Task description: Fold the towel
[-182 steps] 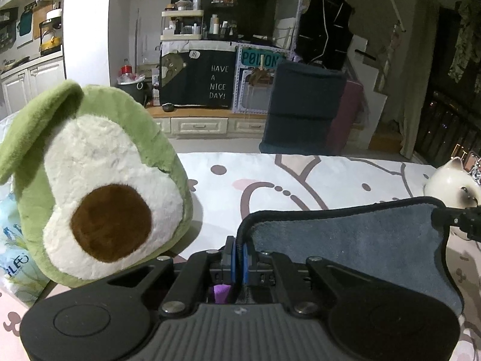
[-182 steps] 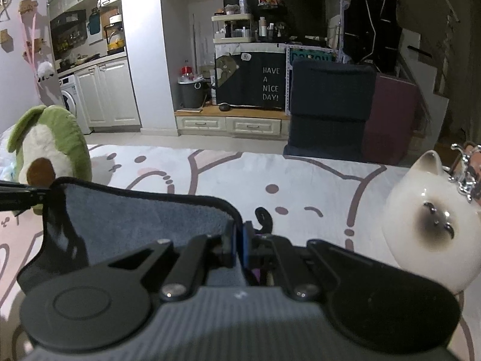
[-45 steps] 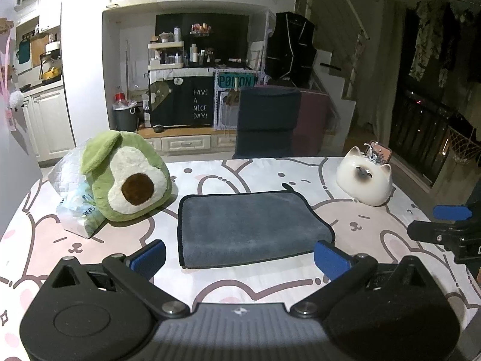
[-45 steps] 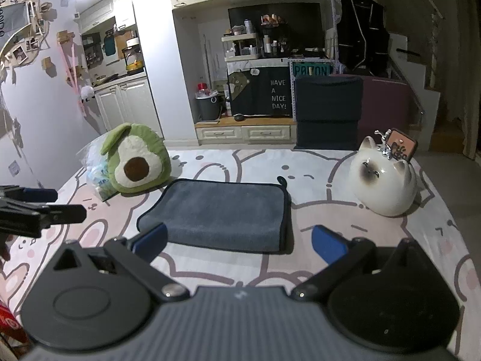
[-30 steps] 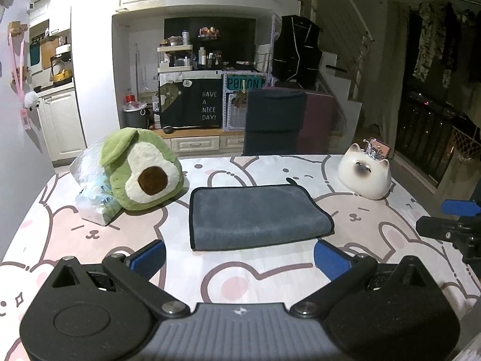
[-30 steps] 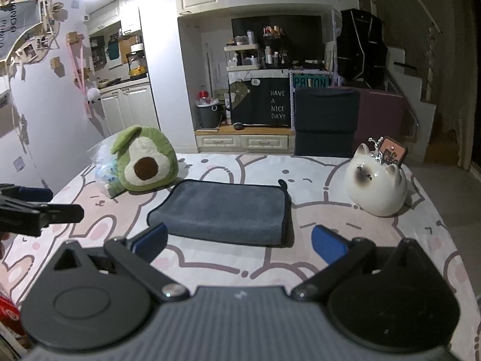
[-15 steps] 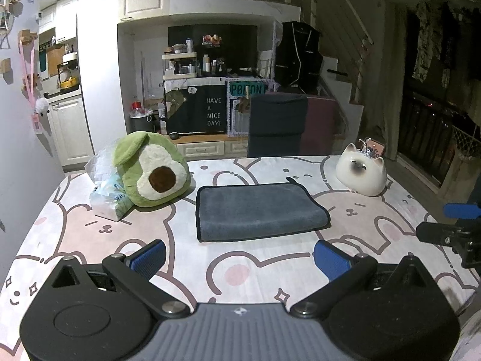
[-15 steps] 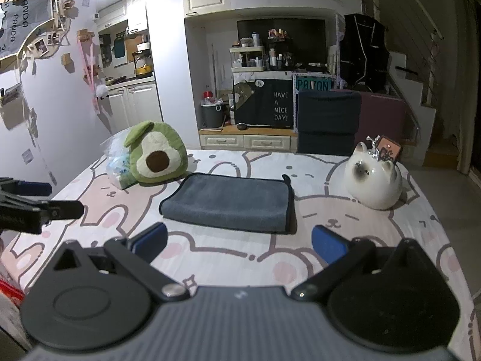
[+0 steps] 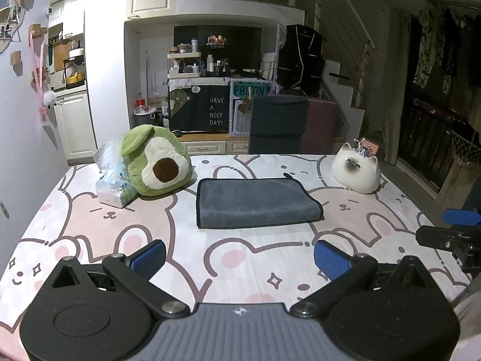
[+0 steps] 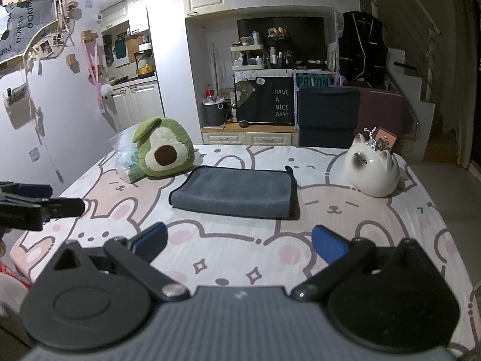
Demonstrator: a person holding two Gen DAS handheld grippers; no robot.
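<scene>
While both grippers, left gripper (image 9: 240, 257) and right gripper (image 10: 239, 242), gape wide apart, the folded towel (image 9: 255, 202) lies farther off on the table (image 9: 90, 219).

left hand-held gripper (image 9: 240, 258) | black arms | blue pads (image 9: 148, 254) | silver screws | grey ribbed body
</scene>
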